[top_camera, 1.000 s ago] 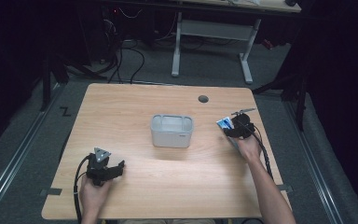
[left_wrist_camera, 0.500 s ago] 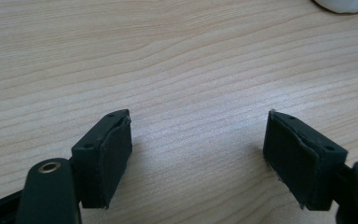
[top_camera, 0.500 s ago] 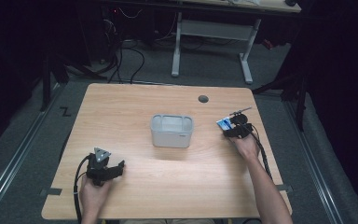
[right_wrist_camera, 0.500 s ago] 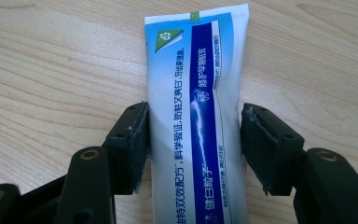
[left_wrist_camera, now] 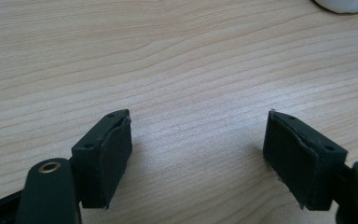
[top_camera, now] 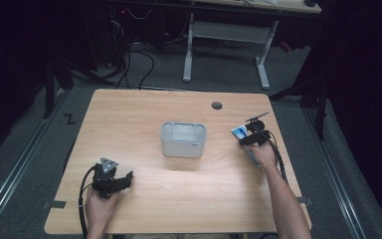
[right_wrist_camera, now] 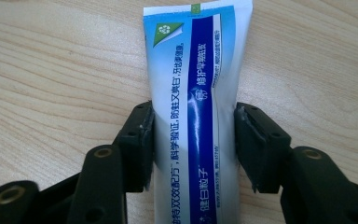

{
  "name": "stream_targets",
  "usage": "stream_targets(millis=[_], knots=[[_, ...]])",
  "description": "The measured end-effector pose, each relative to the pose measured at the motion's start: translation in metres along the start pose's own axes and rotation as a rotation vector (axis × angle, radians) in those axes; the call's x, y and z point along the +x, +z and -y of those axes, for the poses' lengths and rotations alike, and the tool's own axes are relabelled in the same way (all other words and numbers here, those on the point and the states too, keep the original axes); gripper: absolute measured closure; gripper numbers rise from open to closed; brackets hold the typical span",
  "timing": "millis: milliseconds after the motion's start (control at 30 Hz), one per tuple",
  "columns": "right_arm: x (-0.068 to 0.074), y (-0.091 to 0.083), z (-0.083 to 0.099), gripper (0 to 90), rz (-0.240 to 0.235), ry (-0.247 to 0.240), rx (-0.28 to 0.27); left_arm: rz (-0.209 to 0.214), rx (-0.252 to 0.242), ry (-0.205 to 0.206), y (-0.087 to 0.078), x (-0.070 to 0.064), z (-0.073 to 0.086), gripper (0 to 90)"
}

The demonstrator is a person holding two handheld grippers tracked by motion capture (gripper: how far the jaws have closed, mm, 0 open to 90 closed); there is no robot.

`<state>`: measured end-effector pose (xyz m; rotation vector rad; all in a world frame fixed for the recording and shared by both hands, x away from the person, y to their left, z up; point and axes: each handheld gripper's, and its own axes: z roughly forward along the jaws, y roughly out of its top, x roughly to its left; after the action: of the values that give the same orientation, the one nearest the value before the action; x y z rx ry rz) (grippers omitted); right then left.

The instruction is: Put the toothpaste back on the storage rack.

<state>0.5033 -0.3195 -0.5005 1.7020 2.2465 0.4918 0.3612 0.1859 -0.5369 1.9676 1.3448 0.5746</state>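
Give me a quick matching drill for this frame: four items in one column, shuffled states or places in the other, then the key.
Items
1. left tool
2. right tool
3. toothpaste tube
4. grey bin

States or places
A. mid-table, between the two hands
B. jaws wide apart over bare wood, nothing between them
C. blue and white, crimped end pointing away from the camera
D. jaws against both sides of a tube

Pairs: 1-B, 2-D, 3-C, 4-A
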Motion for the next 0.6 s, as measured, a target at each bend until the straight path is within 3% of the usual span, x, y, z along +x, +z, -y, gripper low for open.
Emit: stream_targets(millis=[233,600], knots=[[0.009,-0.004,0.000,65.1,0.075,-0.084,0.005,-0.001,-0.001,-0.002,0.000,0.000,0.000,24.3],[0.006,-0.012,0.003,70.3,0.051,-0.109,-0.026,-0.002,0.000,-0.002,0.000,0.000,0.000,24.3]])
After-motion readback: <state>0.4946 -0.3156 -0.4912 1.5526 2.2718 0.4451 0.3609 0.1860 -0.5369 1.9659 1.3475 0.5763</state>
